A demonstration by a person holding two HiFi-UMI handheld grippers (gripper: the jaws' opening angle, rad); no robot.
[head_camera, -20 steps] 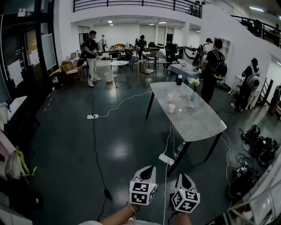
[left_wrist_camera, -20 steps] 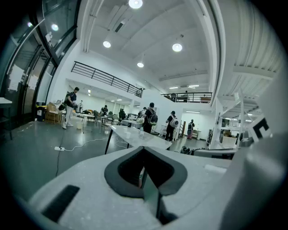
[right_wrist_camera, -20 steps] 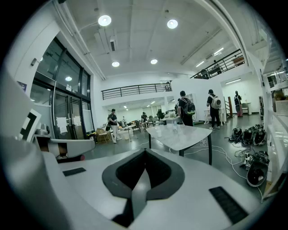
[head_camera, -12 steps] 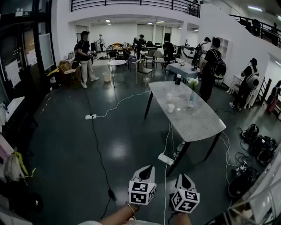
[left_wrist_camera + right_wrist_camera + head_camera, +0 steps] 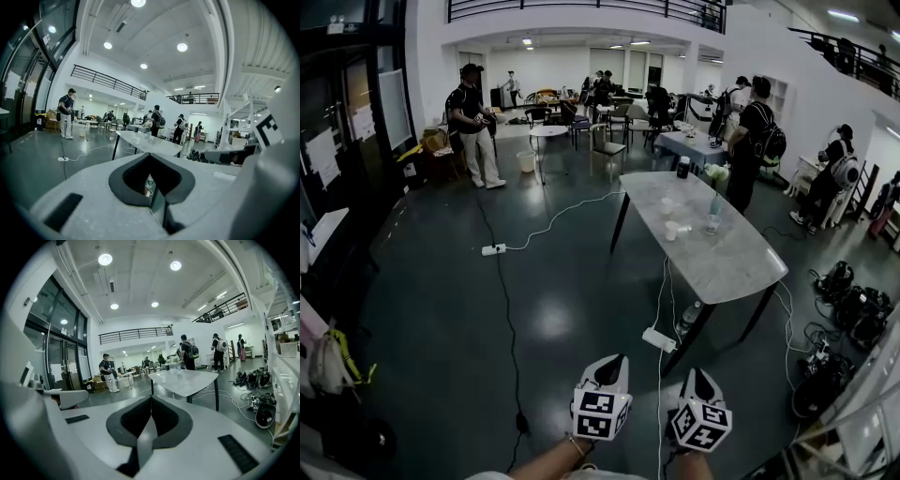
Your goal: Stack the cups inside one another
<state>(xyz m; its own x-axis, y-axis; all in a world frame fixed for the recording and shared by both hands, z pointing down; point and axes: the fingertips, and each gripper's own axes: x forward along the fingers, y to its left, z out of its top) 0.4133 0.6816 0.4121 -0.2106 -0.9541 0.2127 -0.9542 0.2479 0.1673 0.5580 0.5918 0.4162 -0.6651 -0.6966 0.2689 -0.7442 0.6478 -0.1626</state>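
White cups (image 5: 672, 231) stand upright on the marble table (image 5: 722, 262).

Round ceiling lights (image 5: 105, 259) are blazing white overhead, and I'm seeing their pale glare pooling on the dark glossy floor (image 5: 546, 319). The far hall (image 5: 572, 66) is glowing brighter than my dim left side. Everything's bending at the edges, railings (image 5: 108, 80) curving, and my left gripper (image 5: 150, 155) is looking soft up close.

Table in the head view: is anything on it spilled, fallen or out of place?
Nothing stands out. The cups and the flower vase sit on the table; no spill shows, though they are small.
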